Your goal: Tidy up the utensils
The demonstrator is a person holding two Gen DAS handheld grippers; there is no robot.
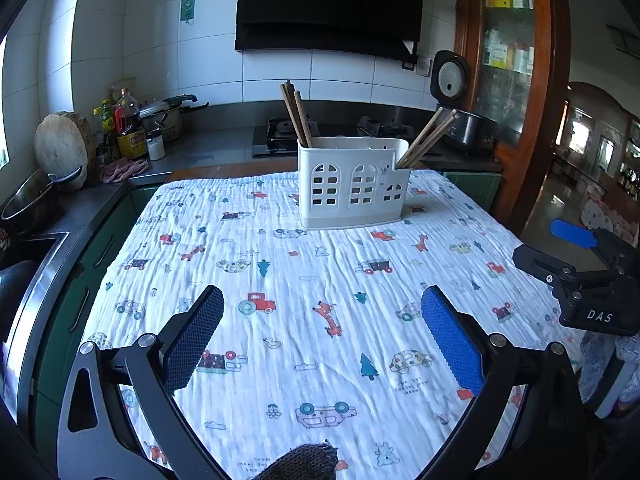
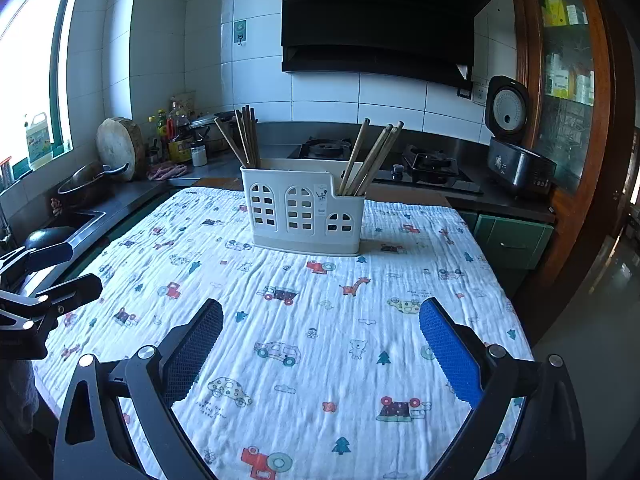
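A white utensil holder (image 1: 354, 182) with arched window cut-outs stands upright toward the far edge of the tabletop, on a white cloth (image 1: 304, 304) printed with cars, giraffes and trees. One bunch of wooden chopsticks (image 1: 296, 114) leans out of its left end compartment, and a second bunch of chopsticks (image 1: 426, 138) leans to the right out of its lower right end compartment. Nearer the cameras, well apart from the holder, the left gripper (image 1: 322, 332) hovers over the cloth with its jaws wide and nothing between the blue pads; a dark knitted sleeve edge (image 1: 304, 460) shows below it. The right gripper (image 2: 320, 340) sits beside it, likewise over bare cloth, jaws wide and empty. Behind the tabletop runs a kitchen counter with a gas stove (image 2: 424, 166), an open rice cooker (image 2: 516, 152), bottles (image 1: 128, 128) and a round chopping block (image 1: 64, 148).
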